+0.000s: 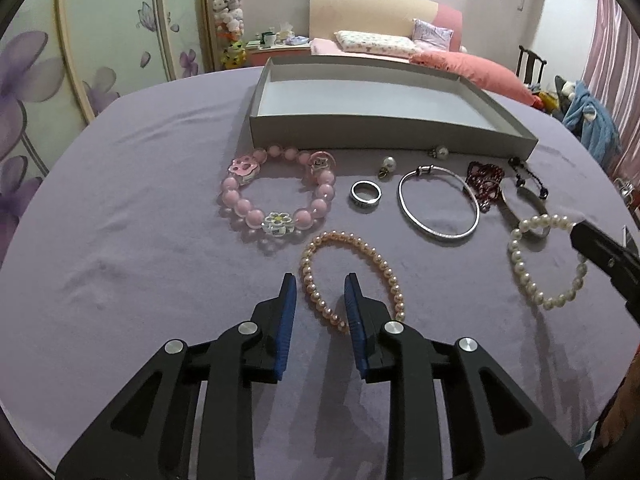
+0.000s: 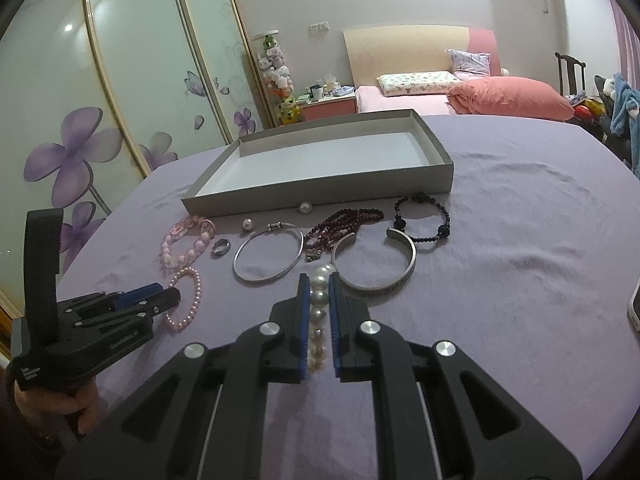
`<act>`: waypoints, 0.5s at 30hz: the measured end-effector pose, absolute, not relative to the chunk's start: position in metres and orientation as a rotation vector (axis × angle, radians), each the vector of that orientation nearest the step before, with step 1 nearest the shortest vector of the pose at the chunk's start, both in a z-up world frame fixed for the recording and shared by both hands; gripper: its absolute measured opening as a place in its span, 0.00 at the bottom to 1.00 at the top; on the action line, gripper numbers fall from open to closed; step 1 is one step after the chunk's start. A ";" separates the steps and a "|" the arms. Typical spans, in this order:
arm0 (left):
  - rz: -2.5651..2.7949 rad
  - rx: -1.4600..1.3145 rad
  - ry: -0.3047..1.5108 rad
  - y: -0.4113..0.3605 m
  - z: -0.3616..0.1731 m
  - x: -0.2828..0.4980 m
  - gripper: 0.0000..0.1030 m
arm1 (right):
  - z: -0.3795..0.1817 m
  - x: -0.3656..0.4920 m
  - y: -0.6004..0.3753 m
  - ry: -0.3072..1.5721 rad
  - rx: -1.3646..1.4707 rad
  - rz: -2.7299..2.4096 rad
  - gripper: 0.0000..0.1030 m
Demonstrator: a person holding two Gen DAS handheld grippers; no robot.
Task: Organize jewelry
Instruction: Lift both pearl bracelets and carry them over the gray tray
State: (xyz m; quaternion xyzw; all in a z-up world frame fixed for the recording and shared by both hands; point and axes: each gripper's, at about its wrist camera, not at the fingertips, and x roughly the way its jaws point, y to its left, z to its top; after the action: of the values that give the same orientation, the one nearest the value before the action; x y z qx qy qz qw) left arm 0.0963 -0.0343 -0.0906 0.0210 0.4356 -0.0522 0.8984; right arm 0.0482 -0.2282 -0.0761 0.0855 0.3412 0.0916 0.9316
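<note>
Right gripper (image 2: pixel 319 280) pinches the white pearl bracelet (image 2: pixel 319 312); left gripper (image 1: pixel 320 280) gapes over the pink pearl bracelet (image 1: pixel 352 280).

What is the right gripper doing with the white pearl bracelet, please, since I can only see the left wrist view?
Observer: The right gripper has its fingers closed on one strand of the white pearl bracelet; pearls fill the gap between them.
Operator: Thank you. What lies beside it?
Observer: A silver cuff lies just to the right of those fingers, its opening facing the grey tray.
Operator: And beyond the cuff?
Observer: A black bead bracelet lies on the cloth, short of the tray, with its whole loop showing.
</note>
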 end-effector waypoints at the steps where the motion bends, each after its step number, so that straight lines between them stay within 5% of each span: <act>1: -0.101 0.051 0.903 -0.035 -0.091 0.095 0.26 | -0.076 0.048 -0.229 0.697 0.177 0.186 0.10; 5: -0.087 0.082 0.882 -0.037 -0.092 0.091 0.24 | -0.076 0.049 -0.229 0.698 0.184 0.187 0.10; 8: -0.102 0.108 0.867 -0.039 -0.093 0.088 0.07 | -0.076 0.049 -0.228 0.698 0.187 0.193 0.10; 15: -0.161 0.009 0.856 -0.023 -0.089 0.090 0.06 | -0.068 0.046 -0.231 0.667 0.202 0.198 0.10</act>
State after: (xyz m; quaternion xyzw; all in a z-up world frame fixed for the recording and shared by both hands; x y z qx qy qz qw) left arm 0.0903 -0.0232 -0.0893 0.0044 0.4146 -0.0780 0.9066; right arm 0.0456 -0.2309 -0.0684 0.0988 0.3262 0.0968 0.9351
